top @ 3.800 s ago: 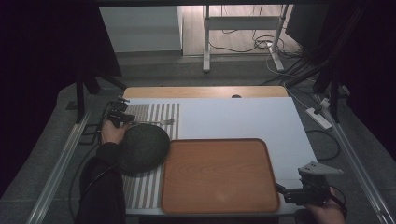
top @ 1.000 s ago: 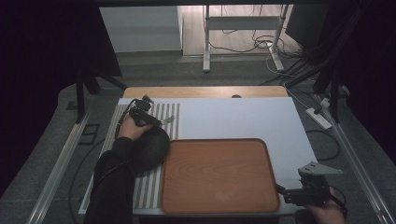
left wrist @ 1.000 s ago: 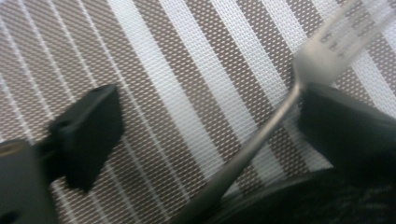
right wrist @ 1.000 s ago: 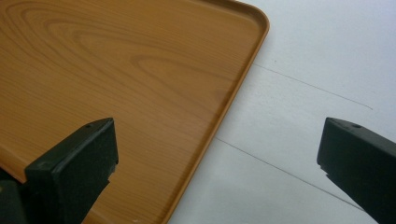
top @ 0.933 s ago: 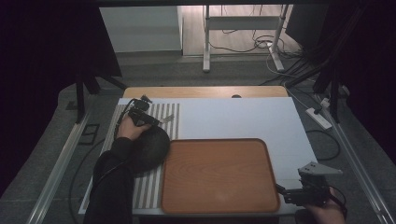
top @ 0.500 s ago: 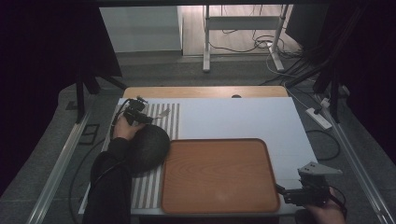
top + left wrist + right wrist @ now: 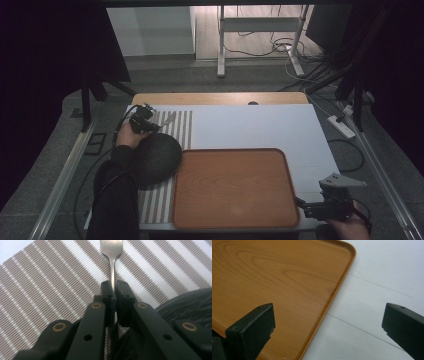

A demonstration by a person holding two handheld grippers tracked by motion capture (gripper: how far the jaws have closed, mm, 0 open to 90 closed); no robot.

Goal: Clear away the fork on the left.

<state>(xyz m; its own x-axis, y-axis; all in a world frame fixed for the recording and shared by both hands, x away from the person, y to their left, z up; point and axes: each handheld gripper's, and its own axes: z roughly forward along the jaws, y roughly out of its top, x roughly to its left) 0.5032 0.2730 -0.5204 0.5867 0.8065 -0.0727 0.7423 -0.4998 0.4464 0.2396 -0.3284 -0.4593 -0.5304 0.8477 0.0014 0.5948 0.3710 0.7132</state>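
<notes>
Nearest to me, my right gripper [image 7: 299, 204] sits at the near right corner of the counter [image 7: 260, 125], jaws standing wide with nothing between them; in the right gripper view they straddle the rim of the wooden tray [image 7: 274, 282] and bare white counter surface beside it. The tray lies flat at the near centre of the counter. Just left of it, a dark round bowl [image 7: 156, 157] rests on the striped placemat [image 7: 182, 127], its edge close against the tray's left rim. Beyond the bowl, my left gripper [image 7: 154, 125] is at the far left of the placemat. Its jaws have just been closing and are now clamped on the handle of a metal fork [image 7: 111, 255], which points away along the stripes. The fork's head extends past the jaw tips, over the mat.
</notes>
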